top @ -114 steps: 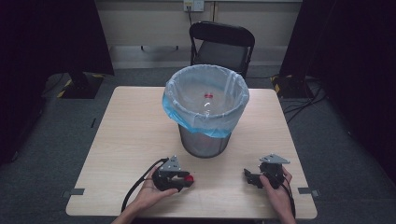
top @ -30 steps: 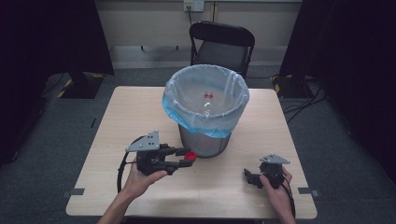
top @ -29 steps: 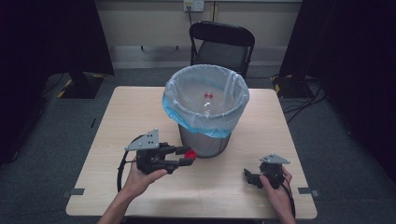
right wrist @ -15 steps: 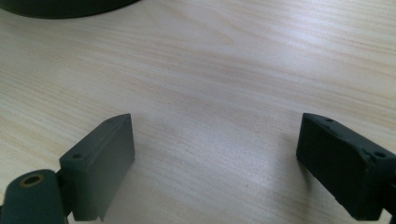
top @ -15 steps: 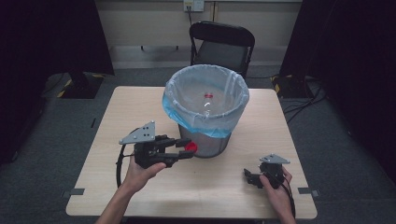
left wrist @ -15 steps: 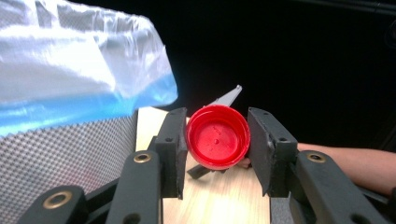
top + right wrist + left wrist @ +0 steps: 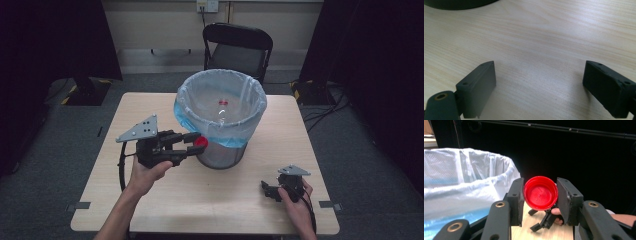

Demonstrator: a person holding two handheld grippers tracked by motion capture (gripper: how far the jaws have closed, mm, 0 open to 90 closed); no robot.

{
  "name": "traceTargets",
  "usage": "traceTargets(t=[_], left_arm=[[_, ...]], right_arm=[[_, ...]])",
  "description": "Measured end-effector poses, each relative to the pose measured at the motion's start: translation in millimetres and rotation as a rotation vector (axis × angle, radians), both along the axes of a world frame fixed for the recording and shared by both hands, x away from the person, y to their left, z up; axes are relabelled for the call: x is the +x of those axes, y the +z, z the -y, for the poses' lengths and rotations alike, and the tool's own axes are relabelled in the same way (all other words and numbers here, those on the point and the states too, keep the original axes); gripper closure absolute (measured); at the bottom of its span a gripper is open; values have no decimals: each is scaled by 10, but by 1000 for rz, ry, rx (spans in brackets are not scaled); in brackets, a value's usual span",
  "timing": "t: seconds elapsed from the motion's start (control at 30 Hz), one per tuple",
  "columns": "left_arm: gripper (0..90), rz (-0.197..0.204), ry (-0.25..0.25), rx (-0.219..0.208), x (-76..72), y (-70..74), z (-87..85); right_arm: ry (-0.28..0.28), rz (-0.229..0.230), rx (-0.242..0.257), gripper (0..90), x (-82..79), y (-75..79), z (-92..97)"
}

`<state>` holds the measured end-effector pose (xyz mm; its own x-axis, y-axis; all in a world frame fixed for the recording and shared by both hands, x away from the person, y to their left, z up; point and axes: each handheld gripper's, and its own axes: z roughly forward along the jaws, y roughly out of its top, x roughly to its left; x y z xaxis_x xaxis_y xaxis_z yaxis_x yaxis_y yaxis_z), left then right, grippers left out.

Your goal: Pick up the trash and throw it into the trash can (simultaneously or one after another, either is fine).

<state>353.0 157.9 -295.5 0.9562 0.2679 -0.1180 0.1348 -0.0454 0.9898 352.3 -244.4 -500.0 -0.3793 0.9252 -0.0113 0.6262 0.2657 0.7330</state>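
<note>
Two things could bite you from here. Your left gripper (image 7: pixel 192 145) has its jaws pinched on the rim of a red cap (image 7: pixel 540 192), one pad on either edge, and that's a thin slippery bit of plastic to hang on to. If your squeeze eases at all while the cap is out over the table (image 7: pixel 150 107), my guess is it pops loose, lands on the wood and rolls off somewhere. The other risk is the bin (image 7: pixel 220 116): in the high view the cap sits just beside the bin's side wall, below the rim and right by the blue band of the plastic liner (image 7: pixel 461 185). Push straight ahead at this height and you'd likely bump the wall or snag the liner, so I'd want the cap above the rim before letting go.

Pose-wise, your left hand (image 7: pixel 150 170) holds the gripper off the table, roughly level, jaws pointing toward the bin, grey plate tipped up on top. Your right gripper (image 7: pixel 270 191) rests low on the table near the front right corner, well apart from the bin, jaws spread wide with nothing but bare wood between them in the right gripper view.
</note>
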Motion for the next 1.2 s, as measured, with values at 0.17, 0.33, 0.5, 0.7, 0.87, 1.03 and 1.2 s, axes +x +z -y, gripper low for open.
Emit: traceTargets(t=[0.17, 0.33, 0.5, 0.7, 0.87, 1.03, 1.2], left_arm=[[592, 4, 14, -2, 39, 72, 42], [592, 12, 14, -13, 103, 152, 43], [593, 20, 28, -27, 150, 239, 28], [593, 43, 37, -30, 158, 354, 40], [592, 53, 55, -33, 200, 398, 64], [593, 53, 71, -31, 301, 466, 91], [592, 52, 80, -30, 375, 502, 101]], right_arm=[[0, 0, 0, 107, 0, 0, 0], [0, 0, 0, 107, 0, 0, 0], [0, 0, 0, 107, 0, 0, 0], [0, 0, 0, 107, 0, 0, 0], [0, 0, 0, 107, 0, 0, 0], [0, 0, 0, 107, 0, 0, 0], [0, 0, 0, 107, 0, 0, 0]])
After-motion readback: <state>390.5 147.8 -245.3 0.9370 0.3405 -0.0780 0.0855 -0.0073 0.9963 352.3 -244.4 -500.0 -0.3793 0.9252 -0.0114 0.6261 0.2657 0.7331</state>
